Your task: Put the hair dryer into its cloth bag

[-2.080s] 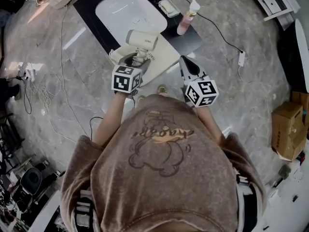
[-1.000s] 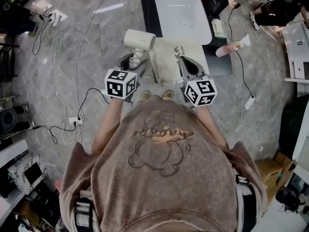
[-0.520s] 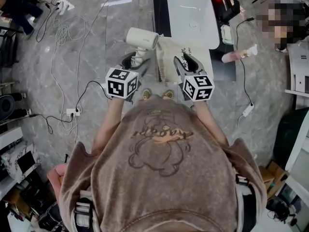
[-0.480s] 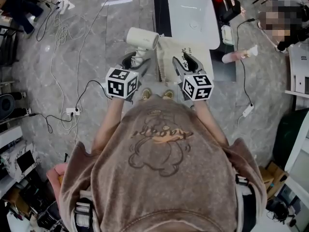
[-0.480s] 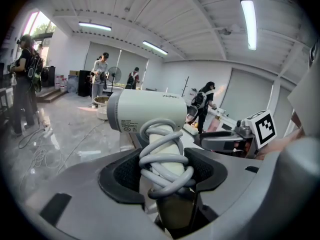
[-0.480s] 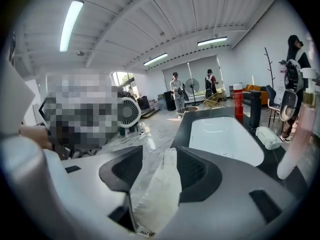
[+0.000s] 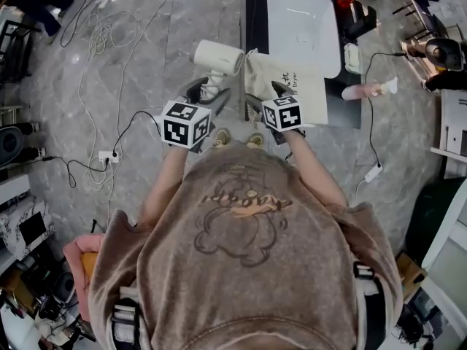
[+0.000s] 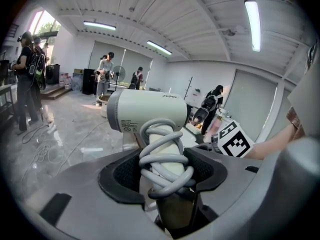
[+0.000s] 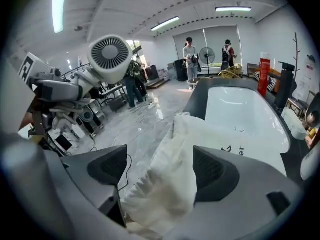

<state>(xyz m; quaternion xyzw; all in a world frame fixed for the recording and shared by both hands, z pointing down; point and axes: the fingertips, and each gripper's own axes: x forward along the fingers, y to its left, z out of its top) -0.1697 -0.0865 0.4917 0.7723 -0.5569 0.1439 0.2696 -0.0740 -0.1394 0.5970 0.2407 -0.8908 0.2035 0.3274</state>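
The cream hair dryer [image 7: 217, 55] stands upright, its grey cord wound round the handle [image 8: 162, 159]. My left gripper [image 7: 208, 93] is shut on that handle, and the dryer's body [image 8: 147, 111] rises above the jaws. The white cloth bag [image 7: 292, 79] lies on the dark counter next to the basin. My right gripper [image 7: 266, 95] is low at the bag's left edge with its jaws opening. A bunched fold of the bag [image 9: 185, 154] lies between them, against the right pad and apart from the left pad [image 9: 107, 166]. The right gripper view also shows the dryer's rear grille [image 9: 110, 56].
A white basin [image 7: 303, 24] sits in the dark counter beyond the bag. To the right lie a pink bottle [image 7: 368, 90] and a soap dish [image 7: 352, 57]. Cables [image 7: 95, 35] and a power strip [image 7: 108, 156] trail on the marble floor at the left. Several people stand far off.
My right gripper has dropped down and forward onto the bag's edge and its jaws have spread wide. The left gripper still holds the dryer in much the same place.
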